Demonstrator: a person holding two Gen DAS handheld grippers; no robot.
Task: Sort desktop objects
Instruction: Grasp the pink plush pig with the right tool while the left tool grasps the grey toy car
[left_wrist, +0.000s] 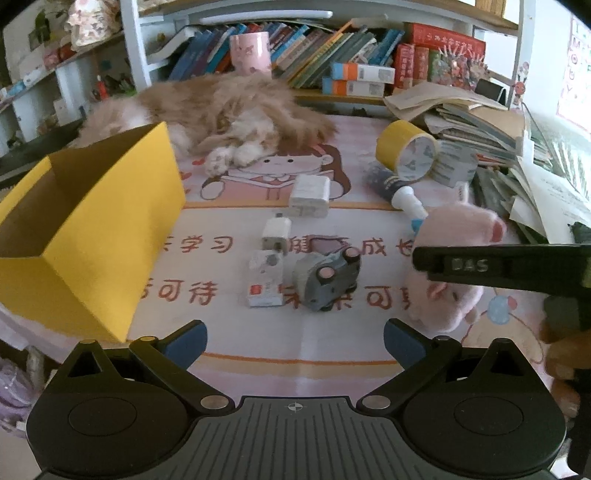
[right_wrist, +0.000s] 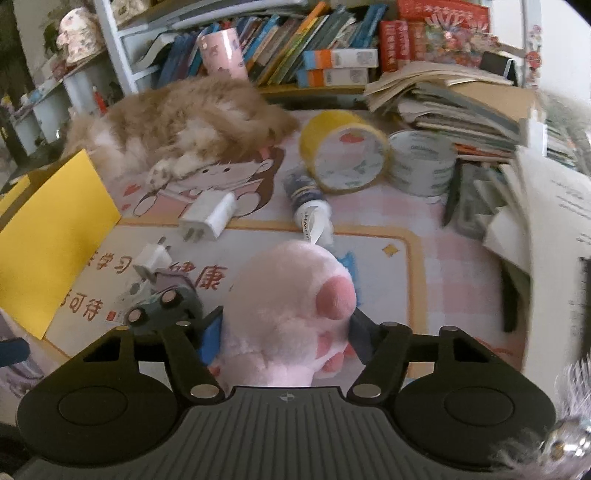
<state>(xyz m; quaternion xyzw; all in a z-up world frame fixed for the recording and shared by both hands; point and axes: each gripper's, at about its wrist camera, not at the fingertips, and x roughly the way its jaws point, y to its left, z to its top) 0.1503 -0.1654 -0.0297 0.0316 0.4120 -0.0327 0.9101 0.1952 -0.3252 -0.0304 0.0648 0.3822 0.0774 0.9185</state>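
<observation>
My right gripper is shut on a pink plush pig and holds it just above the desk mat; the pig also shows at the right of the left wrist view, under the right gripper's black finger. My left gripper is open and empty above the mat's near edge. An open yellow box stands at the left, also in the right wrist view. On the mat lie a grey toy car, a small white carton, a small white plug, a larger white charger and a dark tube with a white cap.
An orange cat lies at the back of the mat behind the box. A yellow tape roll and a grey-white tape roll sit at the back right. Stacked books and papers crowd the right side; a bookshelf stands behind.
</observation>
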